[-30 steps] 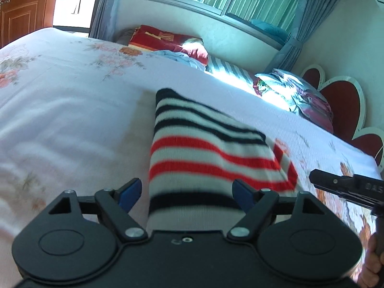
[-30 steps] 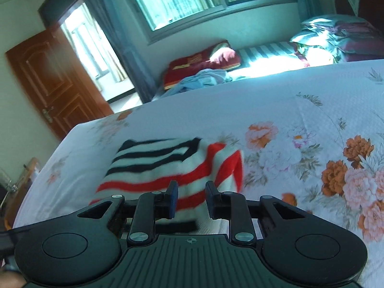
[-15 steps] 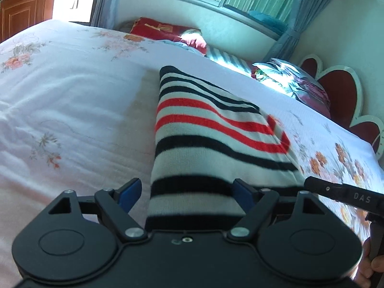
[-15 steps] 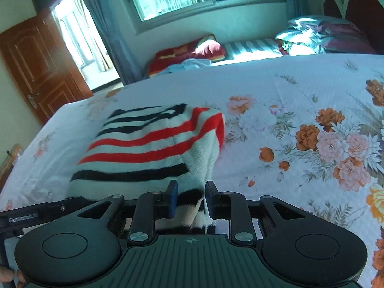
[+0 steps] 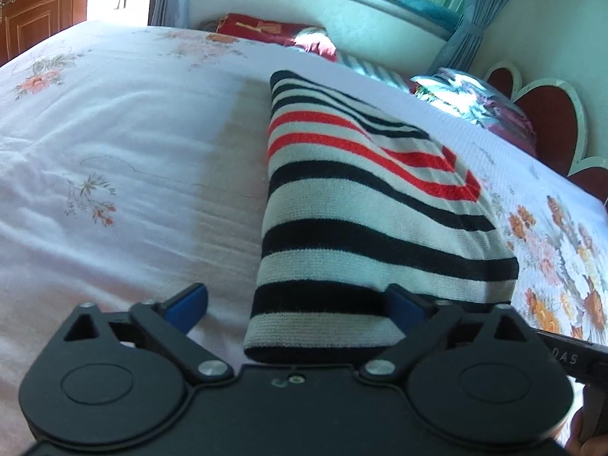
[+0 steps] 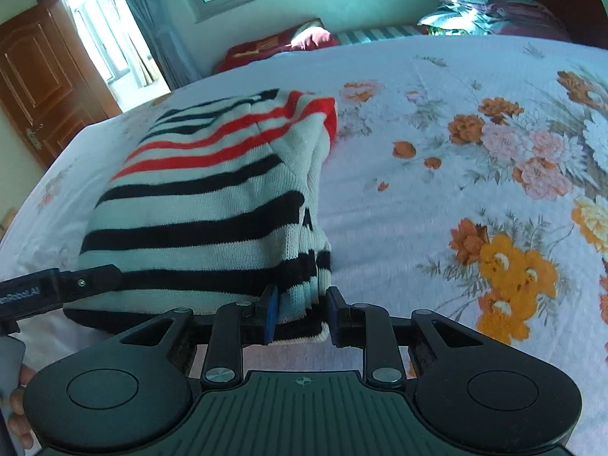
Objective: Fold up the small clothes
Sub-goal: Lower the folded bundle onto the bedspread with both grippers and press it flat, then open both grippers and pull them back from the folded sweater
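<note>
A folded knit sweater (image 5: pixel 364 209) with black, white and red stripes lies on the bed; it also shows in the right wrist view (image 6: pixel 212 205). My left gripper (image 5: pixel 300 306) is wide open, its blue pads either side of the sweater's near left edge, not pinching it. My right gripper (image 6: pixel 300 313) holds the sweater's near right corner between its pads, with folded layers of knit in the gap. The left gripper's finger (image 6: pixel 76 279) shows at the left of the right wrist view.
The bed has a white floral bedspread (image 6: pixel 475 190). Red pillows (image 5: pixel 273 30) and bundled bedding (image 5: pixel 467 102) lie at the far side by the window. A heart-shaped headboard (image 5: pixel 547 114) stands on the right. A wooden door (image 6: pixel 34 83) is at the left.
Both grippers have pulled back toward me and the sweater's front layer has unrolled, so more black stripes now show near the grippers. The right pads stand a little wider around thicker fabric.
</note>
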The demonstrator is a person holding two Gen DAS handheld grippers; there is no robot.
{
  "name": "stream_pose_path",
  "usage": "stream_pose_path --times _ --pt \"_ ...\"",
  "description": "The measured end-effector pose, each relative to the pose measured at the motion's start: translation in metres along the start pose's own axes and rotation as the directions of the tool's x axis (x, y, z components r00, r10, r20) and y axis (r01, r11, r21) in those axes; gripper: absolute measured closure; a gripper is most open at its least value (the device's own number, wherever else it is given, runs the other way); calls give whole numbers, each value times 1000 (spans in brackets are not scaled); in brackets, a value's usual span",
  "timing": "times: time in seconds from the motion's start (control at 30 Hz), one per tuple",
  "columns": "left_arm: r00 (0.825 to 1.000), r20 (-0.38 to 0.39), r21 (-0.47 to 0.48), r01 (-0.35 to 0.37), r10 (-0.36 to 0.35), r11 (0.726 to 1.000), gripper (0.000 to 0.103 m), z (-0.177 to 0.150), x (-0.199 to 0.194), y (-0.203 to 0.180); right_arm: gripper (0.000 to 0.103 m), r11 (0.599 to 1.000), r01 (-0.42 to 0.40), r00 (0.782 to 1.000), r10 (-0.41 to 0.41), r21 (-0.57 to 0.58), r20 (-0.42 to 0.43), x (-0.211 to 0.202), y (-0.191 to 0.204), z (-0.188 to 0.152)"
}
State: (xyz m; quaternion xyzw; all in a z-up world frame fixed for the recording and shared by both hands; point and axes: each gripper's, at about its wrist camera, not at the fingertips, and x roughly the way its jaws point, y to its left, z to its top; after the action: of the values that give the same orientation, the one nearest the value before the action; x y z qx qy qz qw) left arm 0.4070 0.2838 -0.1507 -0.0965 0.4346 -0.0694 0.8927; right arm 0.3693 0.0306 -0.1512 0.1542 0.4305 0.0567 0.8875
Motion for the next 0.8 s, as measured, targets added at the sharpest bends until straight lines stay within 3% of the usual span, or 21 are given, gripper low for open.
stream_pose_path --times 0.2,0.43,0.57,0.7,0.8 --pt "993 -48 5 -104 104 995 0 1 1 -5 77 998 53 999 -53 -45 12 3 11 -3" --pt "966 77 177 -256 246 950 0 -12 -16 -33 76 996 87 996 -87 -34 14 4 16 -3" --pt "980 26 85 -199 197 976 3 -12 -33 -30 76 995 93 996 -93 -33 7 0 19 1" --pt "981 71 8 -184 183 983 5 -15 -62 -23 75 998 53 998 -51 -43 33 -25 25 1" --pt "962 108 -38 -249 252 968 6 -18 -83 -20 72 996 15 999 -11 -84 44 -50 31 -4"
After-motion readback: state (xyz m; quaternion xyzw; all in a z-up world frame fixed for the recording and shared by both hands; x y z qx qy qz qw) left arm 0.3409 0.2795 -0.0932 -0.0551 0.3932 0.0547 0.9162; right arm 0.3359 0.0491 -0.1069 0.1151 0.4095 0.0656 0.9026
